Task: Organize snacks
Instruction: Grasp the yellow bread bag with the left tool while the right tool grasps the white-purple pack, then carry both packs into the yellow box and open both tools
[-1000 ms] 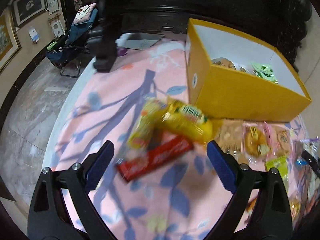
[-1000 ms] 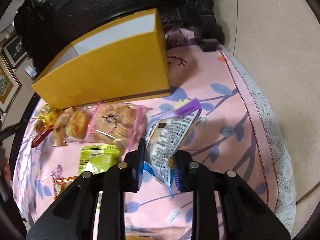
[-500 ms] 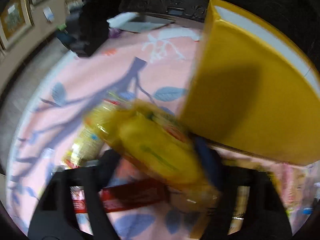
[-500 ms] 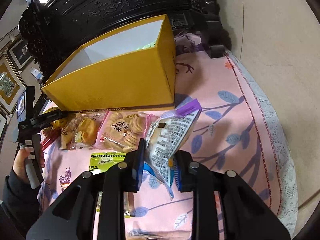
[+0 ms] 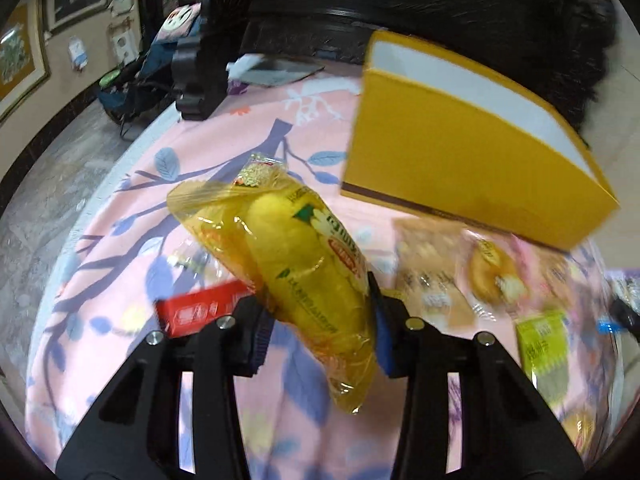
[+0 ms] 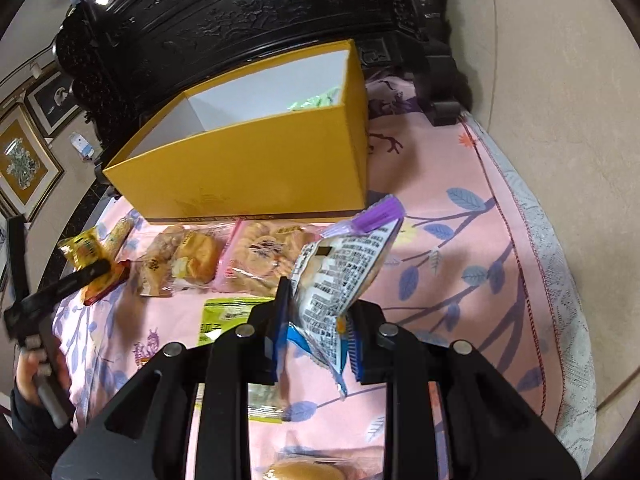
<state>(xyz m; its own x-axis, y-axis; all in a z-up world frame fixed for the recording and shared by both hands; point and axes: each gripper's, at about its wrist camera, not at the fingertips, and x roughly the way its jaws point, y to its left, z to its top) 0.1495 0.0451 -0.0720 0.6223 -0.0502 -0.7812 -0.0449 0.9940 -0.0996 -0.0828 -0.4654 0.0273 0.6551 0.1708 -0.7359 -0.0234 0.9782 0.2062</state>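
My left gripper [image 5: 318,328] is shut on a yellow snack packet [image 5: 304,264] and holds it above the pink cloth, left of the open yellow box [image 5: 460,168]. My right gripper [image 6: 316,340] is shut on a white packet with a purple end [image 6: 340,272], lifted in front of the yellow box [image 6: 256,168]. The left gripper and its yellow packet [image 6: 82,250] also show at the far left of the right wrist view. A green packet [image 6: 316,101] lies inside the box.
On the pink cloth before the box lie a red bar [image 5: 200,312], bread packets [image 6: 184,264], a pink cookie packet [image 6: 264,256] and a green packet [image 6: 228,316]. Dark carved furniture [image 6: 248,12] stands behind the box. The table's edge [image 6: 560,280] runs on the right.
My left gripper closed on the yellow packet and lifted it off the cloth, leaving the red bar. My right gripper rose a little with its packet toward the box.
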